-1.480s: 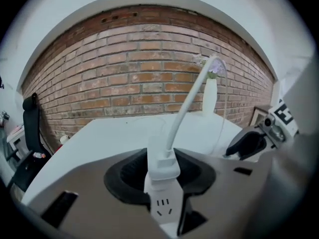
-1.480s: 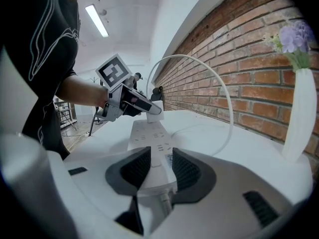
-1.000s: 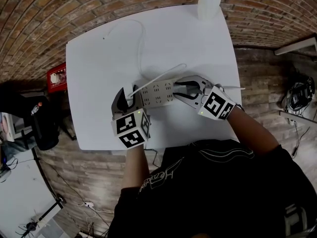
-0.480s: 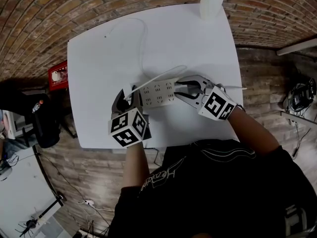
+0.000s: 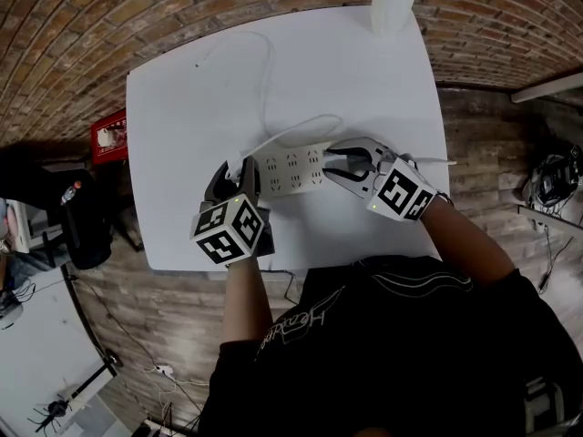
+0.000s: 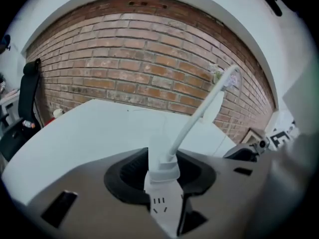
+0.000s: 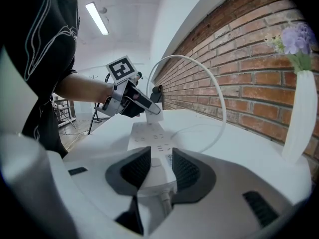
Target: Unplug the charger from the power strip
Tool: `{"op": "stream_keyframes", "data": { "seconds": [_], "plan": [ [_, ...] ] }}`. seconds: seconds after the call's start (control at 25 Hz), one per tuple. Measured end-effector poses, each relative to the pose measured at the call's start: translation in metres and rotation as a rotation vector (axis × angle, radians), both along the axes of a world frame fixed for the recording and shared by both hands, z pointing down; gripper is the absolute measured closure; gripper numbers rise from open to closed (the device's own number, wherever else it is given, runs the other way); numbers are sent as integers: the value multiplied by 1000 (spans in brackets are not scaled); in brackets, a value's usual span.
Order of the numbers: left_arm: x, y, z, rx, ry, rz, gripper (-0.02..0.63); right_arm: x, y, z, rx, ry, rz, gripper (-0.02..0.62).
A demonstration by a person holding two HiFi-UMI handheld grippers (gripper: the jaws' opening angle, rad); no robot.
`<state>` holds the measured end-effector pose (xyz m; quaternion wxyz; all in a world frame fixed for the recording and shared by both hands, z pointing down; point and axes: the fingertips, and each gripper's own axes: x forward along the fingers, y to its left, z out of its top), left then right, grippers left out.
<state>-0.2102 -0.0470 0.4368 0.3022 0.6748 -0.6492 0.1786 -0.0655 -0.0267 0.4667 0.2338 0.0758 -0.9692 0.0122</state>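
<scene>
Left gripper [image 6: 162, 176]: jaws pinched on the white charger [image 6: 160, 156], right at the left end of the power strip [image 5: 291, 168]. Can't make out whether its pins sit in the socket or clear of it. Cable [image 6: 197, 116] rises from the charger and curves away over the table.

Right gripper [image 7: 158, 172]: jaws clamped across the strip's other end, pinning it flat.

Strip lies near the front of a white table [image 5: 364, 71]. White vase [image 5: 390, 7] with flowers at the far edge, well apart. Brick wall [image 6: 124, 68] behind.
</scene>
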Motion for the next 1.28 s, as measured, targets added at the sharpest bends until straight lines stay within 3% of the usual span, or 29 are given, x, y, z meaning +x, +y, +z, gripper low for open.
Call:
{"op": "stream_keyframes", "data": {
  "seconds": [0.12, 0.28, 0.36, 0.48, 0.72, 0.8, 0.92, 1.0, 1.04, 1.16, 1.2, 1.28],
  "plan": [
    [6, -2, -6, 4, -134, 57, 465, 0, -1, 0, 0, -7, 4, 486],
    [2, -1, -4, -8, -57, 28, 468, 1, 0, 3, -8, 2, 10, 486],
    [3, 0, -3, -11, -78, 41, 466, 0, 1, 3, -5, 4, 9, 486],
    [-1, 1, -3, -9, -31, 15, 466, -2, 1, 0, 1, -3, 8, 486],
    [6, 3, -11, 32, -180, 53, 465, -2, 1, -1, 2, -10, 9, 486],
    [5, 3, -11, 30, -142, 41, 466, -2, 2, -1, 2, -12, 9, 486],
    [-1, 4, -7, 4, 37, -7, 466, -2, 3, 0, 2, -8, 7, 487],
    [-4, 5, -3, -9, 76, -16, 465, -2, 3, 1, 3, -3, 5, 486],
    [-3, 5, -4, -8, 38, -3, 465, -2, 3, 1, 3, -3, 5, 486],
    [6, 3, -10, 9, -174, 57, 466, -2, 3, 0, 4, -9, 9, 486],
    [8, 3, -12, 14, -207, 65, 466, -2, 3, 0, 5, -12, 10, 486],
    [9, 2, -14, 17, -197, 63, 466, -2, 2, -1, 5, -14, 12, 486]
  ]
}}
